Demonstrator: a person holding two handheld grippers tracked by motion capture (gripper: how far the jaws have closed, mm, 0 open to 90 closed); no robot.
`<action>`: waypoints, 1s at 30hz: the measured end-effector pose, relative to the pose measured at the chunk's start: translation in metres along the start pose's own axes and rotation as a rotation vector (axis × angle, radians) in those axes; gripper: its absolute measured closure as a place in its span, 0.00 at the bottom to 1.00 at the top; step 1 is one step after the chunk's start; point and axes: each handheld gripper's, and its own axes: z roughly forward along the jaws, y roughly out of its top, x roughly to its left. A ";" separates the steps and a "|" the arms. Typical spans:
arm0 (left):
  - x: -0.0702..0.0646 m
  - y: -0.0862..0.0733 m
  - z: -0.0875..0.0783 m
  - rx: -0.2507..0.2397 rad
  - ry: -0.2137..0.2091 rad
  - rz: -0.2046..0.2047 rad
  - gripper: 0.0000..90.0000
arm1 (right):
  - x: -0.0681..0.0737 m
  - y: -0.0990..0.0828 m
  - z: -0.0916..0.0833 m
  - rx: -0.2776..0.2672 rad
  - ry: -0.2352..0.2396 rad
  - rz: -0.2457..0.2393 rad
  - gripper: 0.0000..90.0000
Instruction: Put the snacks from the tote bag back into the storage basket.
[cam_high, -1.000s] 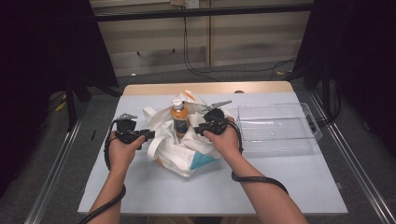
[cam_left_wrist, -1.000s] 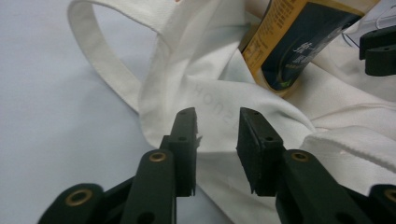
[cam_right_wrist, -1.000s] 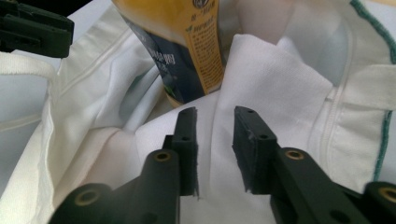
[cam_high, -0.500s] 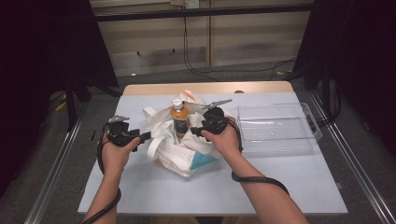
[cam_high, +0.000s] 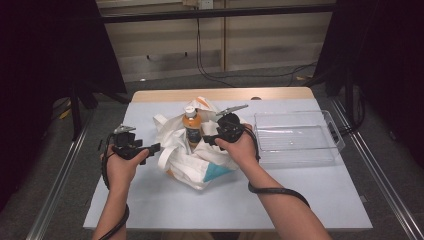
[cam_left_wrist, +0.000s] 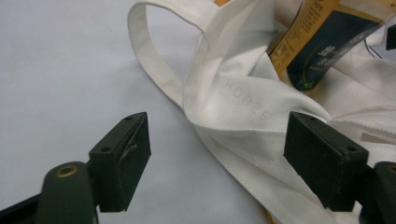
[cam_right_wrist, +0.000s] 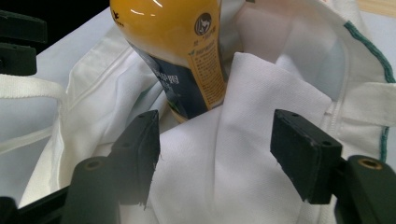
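Observation:
A white cloth tote bag (cam_high: 192, 162) lies crumpled at the table's middle. An orange drink bottle (cam_high: 191, 127) with a white cap stands upright in its mouth. My left gripper (cam_high: 154, 148) sits at the bag's left edge, pointing right. Its jaws have just been opening and now stand open (cam_left_wrist: 219, 158), with the bag's fabric (cam_left_wrist: 233, 102) and handle loop lying loose ahead of them. My right gripper (cam_high: 207, 140) is over the bag, right of the bottle. Its jaws have also just been opening and stand open (cam_right_wrist: 215, 158) around a fold of cloth (cam_right_wrist: 243, 140) without pressing it, the bottle (cam_right_wrist: 182, 51) just beyond.
A clear plastic bin (cam_high: 295, 137) stands to the right of the bag. The table (cam_high: 300, 195) has a pale blue-grey top with bare room in front of the bag and at the left. Dark frames and rails flank the table.
The left gripper has drawn back a little to the left, off the bag's edge, and its jaws have parted. The right hand has stayed in place.

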 end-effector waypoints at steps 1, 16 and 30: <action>0.000 0.000 0.000 0.003 -0.009 0.002 0.24 | 0.001 0.001 0.000 -0.001 0.002 0.000 0.36; 0.006 -0.005 -0.003 -0.013 -0.024 -0.038 0.20 | 0.007 0.012 0.012 -0.001 0.014 -0.013 0.34; 0.005 -0.006 0.002 0.003 -0.035 -0.038 0.18 | 0.013 0.023 0.021 -0.002 0.041 -0.031 0.34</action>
